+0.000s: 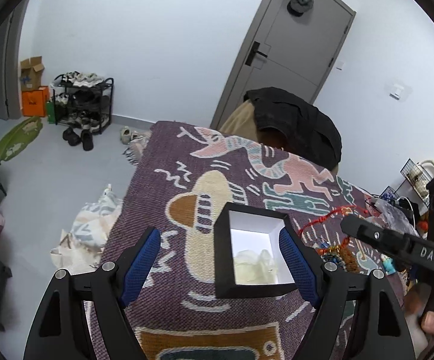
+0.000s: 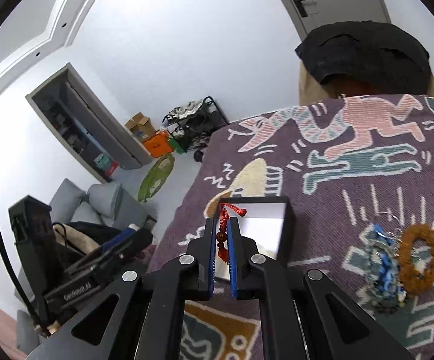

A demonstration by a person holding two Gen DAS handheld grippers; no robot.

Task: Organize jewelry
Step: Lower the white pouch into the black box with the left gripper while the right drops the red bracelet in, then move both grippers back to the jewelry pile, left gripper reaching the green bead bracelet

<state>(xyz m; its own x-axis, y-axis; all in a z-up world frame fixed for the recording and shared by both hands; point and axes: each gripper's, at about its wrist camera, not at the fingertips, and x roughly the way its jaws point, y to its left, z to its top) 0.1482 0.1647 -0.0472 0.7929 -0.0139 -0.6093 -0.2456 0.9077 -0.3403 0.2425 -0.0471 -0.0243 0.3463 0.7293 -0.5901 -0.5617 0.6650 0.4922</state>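
Note:
A black jewelry box (image 1: 254,258) with a white inside stands open on the patterned cloth, between the fingers of my left gripper (image 1: 220,234), which is open around it. A pale green item (image 1: 254,267) lies inside. My right gripper (image 2: 223,225) is shut on a red beaded cord bracelet (image 2: 222,234) and holds it just over the box's (image 2: 265,225) near-left rim. The cord's loose red end (image 1: 331,214) trails over the cloth. A brown bead bracelet (image 2: 420,262) and a blue-grey bead piece (image 2: 381,270) lie on the cloth to the right.
The patterned purple cloth (image 1: 187,156) covers the table, whose left edge drops to a grey floor. A chair draped with a black jacket (image 1: 298,120) stands behind the table. A wire rack and cables (image 1: 408,186) sit at the right. A shoe rack (image 1: 82,102) stands by the wall.

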